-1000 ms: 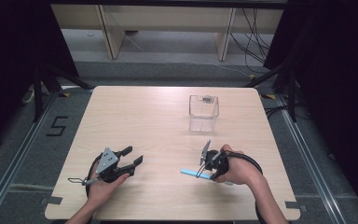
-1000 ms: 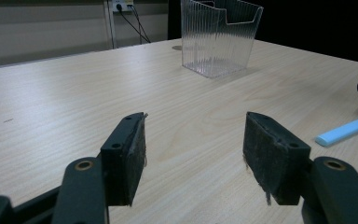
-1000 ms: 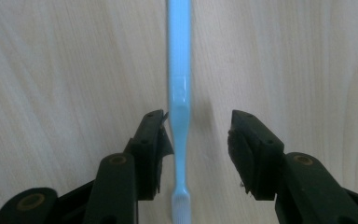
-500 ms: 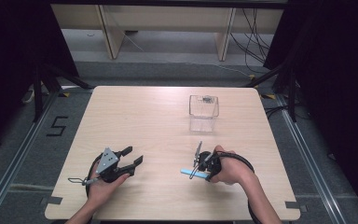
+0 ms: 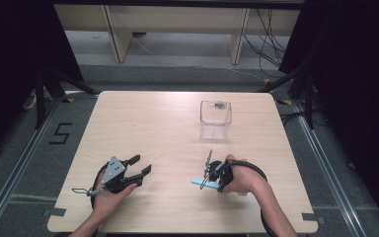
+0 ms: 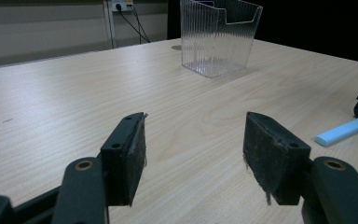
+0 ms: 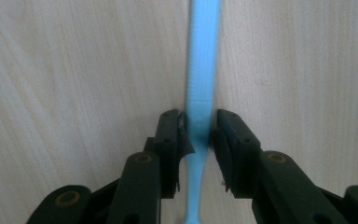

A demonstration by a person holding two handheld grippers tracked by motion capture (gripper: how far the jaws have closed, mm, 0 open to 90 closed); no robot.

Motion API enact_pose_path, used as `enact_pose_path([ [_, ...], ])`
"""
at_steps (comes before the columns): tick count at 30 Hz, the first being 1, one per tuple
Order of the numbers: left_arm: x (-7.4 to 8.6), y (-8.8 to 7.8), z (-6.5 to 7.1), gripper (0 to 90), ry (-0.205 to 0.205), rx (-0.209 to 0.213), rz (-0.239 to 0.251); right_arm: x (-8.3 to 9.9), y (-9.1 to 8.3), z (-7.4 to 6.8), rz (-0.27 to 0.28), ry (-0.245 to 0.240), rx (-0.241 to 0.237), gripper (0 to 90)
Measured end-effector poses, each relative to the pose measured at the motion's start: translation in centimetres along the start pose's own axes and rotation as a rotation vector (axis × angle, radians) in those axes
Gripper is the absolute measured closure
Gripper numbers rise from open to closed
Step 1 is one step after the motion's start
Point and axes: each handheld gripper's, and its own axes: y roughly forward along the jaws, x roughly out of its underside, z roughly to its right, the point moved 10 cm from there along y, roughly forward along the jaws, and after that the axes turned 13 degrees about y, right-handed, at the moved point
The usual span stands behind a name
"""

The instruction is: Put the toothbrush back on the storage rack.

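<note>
Lone clear bin (image 5: 215, 118) amid bare tabletop (image 5: 148, 123)

Bench (image 5: 158, 128): pale wood, fine grain lines. Clear container (image 5: 215, 113): colourless, vertical ribbing on walls. Slim plastic stick (image 7: 200, 93): light blue. Both grippers, left (image 5: 140, 165) and right (image 5: 206, 172): black fingers (image 6: 126, 154), brass-coloured rivets; grey plate on left one. Floor (image 5: 39, 163): dark grey, black "5" mark.

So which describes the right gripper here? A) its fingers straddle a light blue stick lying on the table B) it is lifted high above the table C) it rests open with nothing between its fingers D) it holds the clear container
A: in the right gripper view the right gripper has one finger on each side of the light blue stick, which lies flat on the wooden table.
</note>
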Motion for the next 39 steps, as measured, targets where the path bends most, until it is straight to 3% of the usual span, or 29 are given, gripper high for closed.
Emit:
enact_pose_path([
  [3,0.0,0.0,0.0,38.8,0.0,0.0,0.0,-0.2,0.3,-0.1,0.021,0.003,-0.023,72.8],
  [4,0.0,0.0,0.0,38.7,0.001,0.0,0.0,0.0,0.1,0.1,-0.005,-0.009,-0.004,73.6],
  [8,0.0,0.0,0.0,38.7,0.001,0.0,0.0,-0.2,0.1,0.4,-0.005,-0.022,-0.015,77.6],
  [9,0.0,0.0,0.0,38.8,0.001,0.001,0.0,0.0,0.0,0.2,-0.016,0.009,-0.018,78.0],
  [12,0.0,0.0,0.0,38.8,0.001,0.001,-0.001,-0.2,0.1,0.4,-0.011,-0.024,-0.006,78.6],
  [22,-0.1,0.2,0.2,38.8,-0.001,0.015,0.012,0.0,-0.1,0.1,-0.023,-0.03,-0.005,79.0],
  [24,-0.1,0.2,0.2,39.4,0.001,0.02,0.01,-0.1,0.0,0.4,-0.008,-0.075,0.003,79.0],
  [25,0.0,0.2,0.3,39.6,0.007,0.023,0.001,-0.1,-0.1,0.3,-0.006,-0.057,0.002,79.0],
  [27,0.0,0.2,0.5,39.5,0.016,0.039,-0.014,0.0,-0.3,0.1,-0.004,-0.045,-0.009,79.0],
  [31,-0.4,0.2,1.4,39.5,0.016,0.09,-0.013,-0.3,-0.8,0.0,0.02,-0.077,-0.011,79.1],
  [32,-0.6,0.1,1.6,39.5,0.025,0.1,-0.023,-0.1,-0.9,-0.1,0.01,-0.063,-0.009,79.1],
  [33,-0.8,0.0,1.8,39.5,0.028,0.11,-0.029,-0.3,-0.9,0.1,0.019,-0.097,-0.008,79.1],
  [34,-1.1,0.0,2.2,39.5,0.025,0.132,-0.015,-0.1,-1.1,-0.3,0.008,-0.063,-0.013,79.1],
  [37,-1.6,-0.2,3.2,39.7,0.033,0.184,-0.038,-0.3,-1.1,-0.2,0.02,-0.12,-0.019,79.1],
  [39,-1.7,-0.3,4.0,39.9,0.034,0.219,-0.047,-0.3,-1.3,-0.5,0.019,-0.095,-0.023,79.2],
])
